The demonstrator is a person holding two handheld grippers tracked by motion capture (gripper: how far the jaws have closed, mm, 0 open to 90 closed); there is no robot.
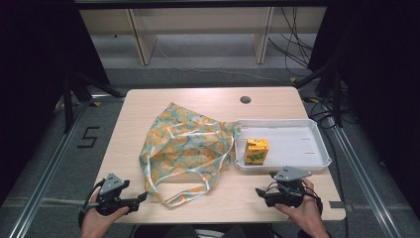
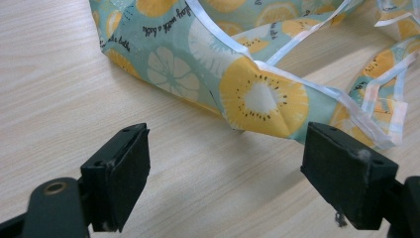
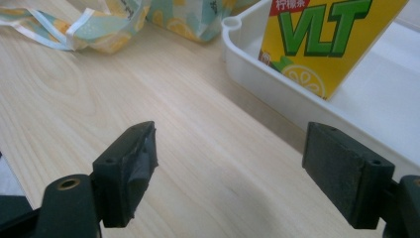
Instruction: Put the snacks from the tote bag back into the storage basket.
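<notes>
Here we have two things to judge: a soft teal cloth tote bag printed with orange and yellow citrus slices (image 1: 185, 146), lying crumpled in the middle of the light wooden table (image 1: 267, 101), and a small yellow drink carton with green lettering (image 1: 256, 151), standing upright at the left end of the shallow white plastic tray (image 1: 297, 124) just to the bag's right. We expect the bag to be light, limp and quick to bunch or slide, so the white-edged handle loops (image 1: 181, 196) or the hemmed rim nearest us look like the best places to pinch. We take the carton for stiff enough to grip across its flat sides, though a hard squeeze could dent it, and its smooth faces may slip.

Our left gripper (image 1: 136, 201) sits low at the near left corner of the table, pointing right toward the bag's handles, its fingers (image 2: 119, 176) spread wide and empty. Our right gripper (image 1: 262, 194) rests near the front edge just before the tray, pointing left, fingers (image 3: 126, 171) likewise apart and holding nothing.
</notes>
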